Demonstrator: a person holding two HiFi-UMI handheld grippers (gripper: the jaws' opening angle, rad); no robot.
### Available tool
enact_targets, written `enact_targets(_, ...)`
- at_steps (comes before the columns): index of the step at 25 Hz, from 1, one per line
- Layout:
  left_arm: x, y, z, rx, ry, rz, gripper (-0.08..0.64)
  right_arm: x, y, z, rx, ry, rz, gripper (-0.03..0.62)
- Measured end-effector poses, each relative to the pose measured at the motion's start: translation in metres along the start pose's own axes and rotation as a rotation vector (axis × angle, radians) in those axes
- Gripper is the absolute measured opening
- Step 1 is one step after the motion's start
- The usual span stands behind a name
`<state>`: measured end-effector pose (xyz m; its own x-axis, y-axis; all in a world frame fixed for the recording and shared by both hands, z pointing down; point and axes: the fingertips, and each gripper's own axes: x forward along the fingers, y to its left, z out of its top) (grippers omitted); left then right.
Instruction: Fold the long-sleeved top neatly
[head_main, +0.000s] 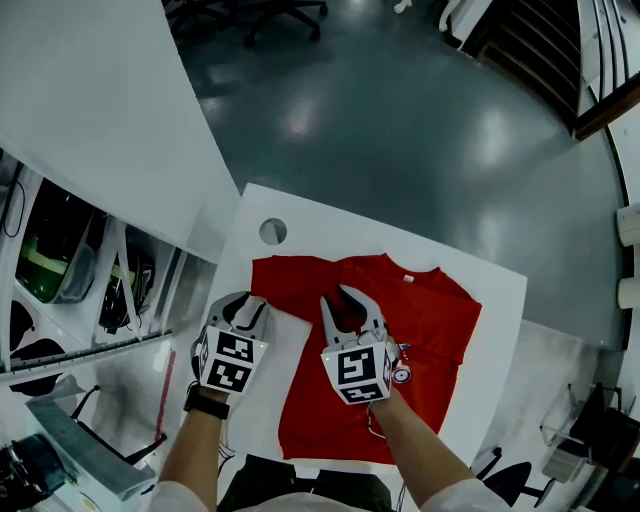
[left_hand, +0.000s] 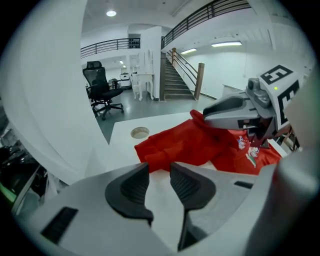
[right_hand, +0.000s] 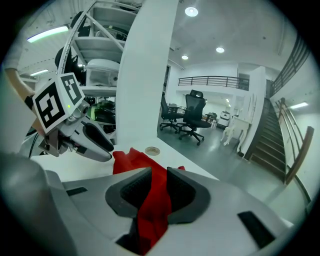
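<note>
A red long-sleeved top (head_main: 400, 340) lies spread on the white table (head_main: 480, 290), with its left part bunched toward the middle. My right gripper (head_main: 347, 303) sits over the middle of the top, shut on a fold of red cloth (right_hand: 152, 200) that hangs between its pads. My left gripper (head_main: 242, 308) is at the garment's left edge over bare table; it is open with nothing between its jaws (left_hand: 160, 186). In the left gripper view, the red top (left_hand: 195, 145) lies just beyond the jaws and the right gripper (left_hand: 235, 111) hovers over it. The left gripper (right_hand: 75, 132) appears at the left in the right gripper view.
A round cable hole (head_main: 273, 231) is in the table near its far left corner. A white partition (head_main: 100, 120) stands to the left, with shelving (head_main: 70, 270) below it. Office chairs (left_hand: 102, 90) and a staircase (left_hand: 177, 75) stand across the grey floor (head_main: 400, 120).
</note>
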<state>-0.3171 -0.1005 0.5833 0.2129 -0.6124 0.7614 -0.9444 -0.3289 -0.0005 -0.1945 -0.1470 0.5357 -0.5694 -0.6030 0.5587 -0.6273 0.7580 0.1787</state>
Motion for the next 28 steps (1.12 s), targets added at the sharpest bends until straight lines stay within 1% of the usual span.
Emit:
enact_targets(6, 0.011, 0.009, 0.005, -0.039, -0.008, -0.006, 0.141, -0.001, -0.003, 0.002, -0.002, 0.007, -0.013, 0.104)
enact_targets(11, 0.022, 0.010, 0.005, -0.063, 0.003, -0.042, 0.144, -0.001, -0.004, 0.002, -0.002, 0.017, -0.024, 0.104)
enact_targets(14, 0.025, 0.011, 0.007, -0.059, -0.002, -0.062, 0.107, 0.000, -0.004, 0.001, 0.000, 0.023, -0.031, 0.104)
enact_targets(16, 0.024, 0.014, 0.007, -0.046, -0.008, -0.060, 0.044, 0.001, -0.004, 0.000, 0.003, 0.027, -0.036, 0.104)
enact_targets(19, 0.020, 0.019, 0.005, -0.040, -0.018, -0.063, 0.028, 0.001, -0.001, 0.003, 0.006, 0.022, -0.038, 0.103)
enact_targets(24, 0.007, 0.037, 0.002, -0.047, -0.033, -0.032, 0.023, 0.002, 0.007, 0.010, 0.000, 0.018, -0.036, 0.101)
enact_targets(28, -0.009, 0.058, 0.000, -0.057, -0.046, 0.015, 0.023, 0.004, 0.014, 0.019, -0.003, 0.008, -0.029, 0.101)
